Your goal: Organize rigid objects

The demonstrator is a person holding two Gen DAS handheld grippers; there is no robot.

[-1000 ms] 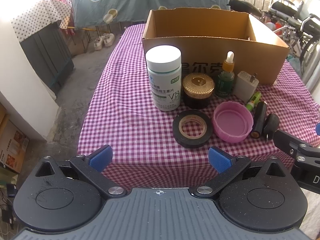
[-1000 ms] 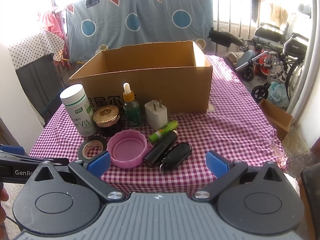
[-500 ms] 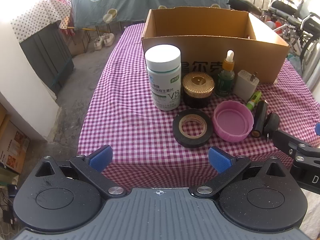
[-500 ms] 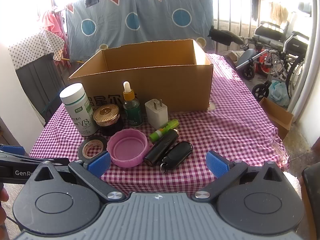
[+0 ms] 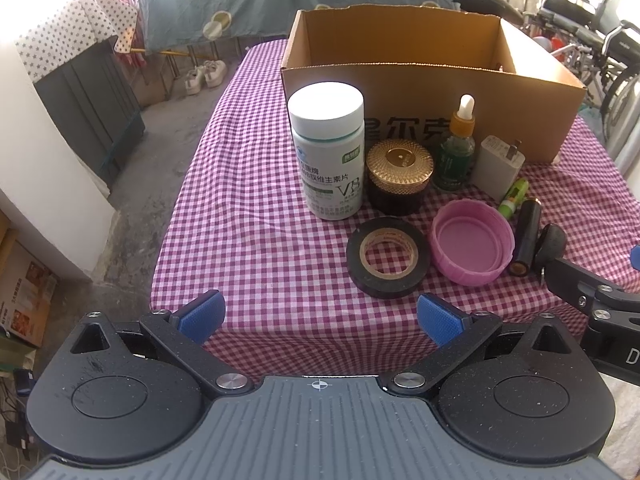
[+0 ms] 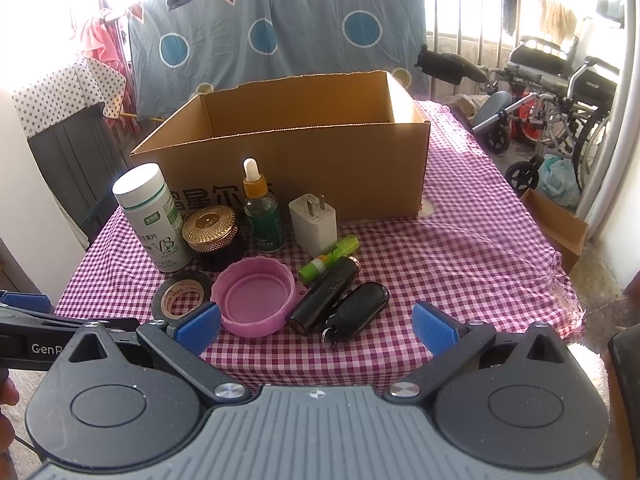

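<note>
The white plastic vitamin bottle [image 5: 327, 156] reads "VB" beside Chinese print with a green band; it stands ahead of the left gripper [image 5: 319, 316], slightly to its right. Black Chinese characters run across the near wall of the open cardboard box [image 5: 520, 96], farther ahead. The arm of the left gripper seen from the right wrist view carries the letters "GenR", cut off. Printing on the inner core of the black tape roll [image 5: 388, 257] is too small to read.

Just right of the bottle sits a dark jar with a ribbed gold metal lid [image 5: 400, 176], then a green glass dropper bottle [image 5: 458, 152] with an amber collar and white bulb, then a white cube charger [image 5: 498, 166], prongs up. Directly ahead of the right gripper [image 6: 316, 326] lie a smooth black cylinder [image 6: 326, 296] and a glossy black key fob [image 6: 360, 310] with a ring, touching; a green battery [image 6: 330, 259] lies beyond. The pink ridged plastic lid [image 6: 256, 296], open side up, sits ahead-left of it.

Everything rests on the pink gingham cloth of the desk [image 6: 460, 256]. Both grippers are spread wide, blue textured pads [image 5: 202, 315] holding nothing.
</note>
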